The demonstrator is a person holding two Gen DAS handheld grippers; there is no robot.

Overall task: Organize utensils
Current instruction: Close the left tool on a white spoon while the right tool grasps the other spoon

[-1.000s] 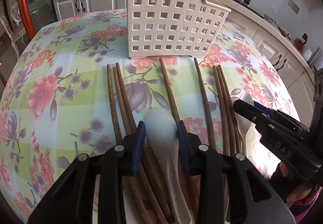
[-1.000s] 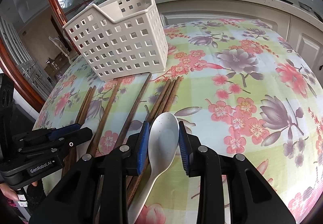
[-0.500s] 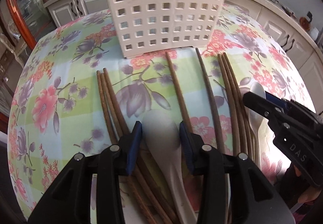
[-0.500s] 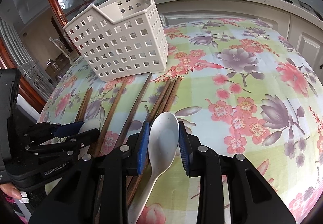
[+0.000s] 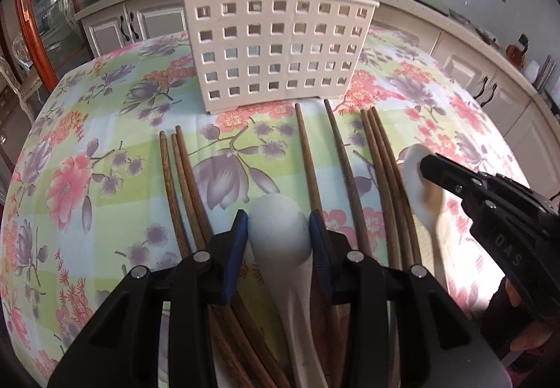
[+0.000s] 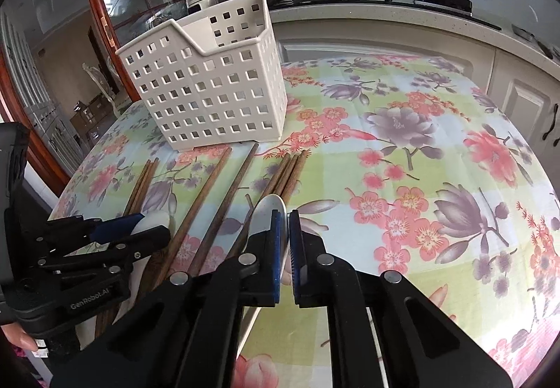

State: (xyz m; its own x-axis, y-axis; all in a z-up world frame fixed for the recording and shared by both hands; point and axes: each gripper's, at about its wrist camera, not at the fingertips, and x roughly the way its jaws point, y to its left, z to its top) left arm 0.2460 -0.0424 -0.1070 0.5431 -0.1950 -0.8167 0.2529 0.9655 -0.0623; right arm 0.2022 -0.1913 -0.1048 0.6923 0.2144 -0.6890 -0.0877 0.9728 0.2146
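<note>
I have each gripper, left and right, clamped on 1 spoon, bowls forward, aimed at the basket; chopsticks wait.

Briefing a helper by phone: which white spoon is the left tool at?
Find the white slotted basket on the floral tablecloth; brown chopsticks fan out before it. The spoon sits mid-fan, inside the left tool; the other spoon lies right of all chopsticks.

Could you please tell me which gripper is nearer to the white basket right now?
Neither clearly: the left gripper and right gripper both sit short of the basket, behind the chopsticks.
</note>
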